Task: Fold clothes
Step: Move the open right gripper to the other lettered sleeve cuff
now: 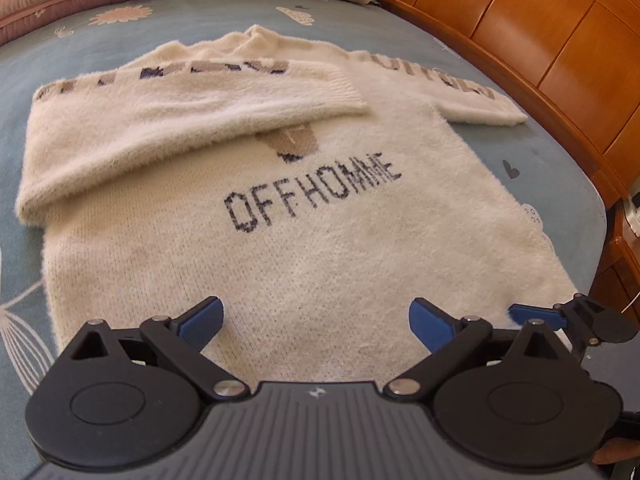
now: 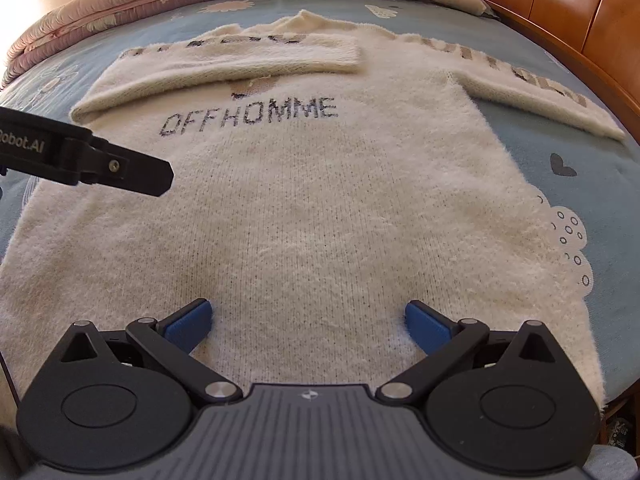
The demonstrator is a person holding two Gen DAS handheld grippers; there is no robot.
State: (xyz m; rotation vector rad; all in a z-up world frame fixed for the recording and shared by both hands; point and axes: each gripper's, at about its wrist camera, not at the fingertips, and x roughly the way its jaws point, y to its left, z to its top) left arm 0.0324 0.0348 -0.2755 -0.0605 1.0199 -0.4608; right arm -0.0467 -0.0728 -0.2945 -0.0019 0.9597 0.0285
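- A cream, fuzzy knitted sweater [image 1: 320, 240] lies flat and face up, its hem nearest the cameras and its collar [image 1: 260, 34] at the far end.
- Dark knitted letters reading "OFFHOMME" [image 2: 250, 116] run across the chest, below a small tan motif [image 1: 292, 142] partly hidden.
- One sleeve [image 1: 180, 120] is folded across the upper chest, its ribbed cuff near the middle.
- The other sleeve [image 2: 532, 92] stretches outward to the side, unfolded, with blurred lettering along it.

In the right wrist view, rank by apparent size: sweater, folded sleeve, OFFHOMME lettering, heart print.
1. sweater
2. folded sleeve
3. OFFHOMME lettering
4. heart print
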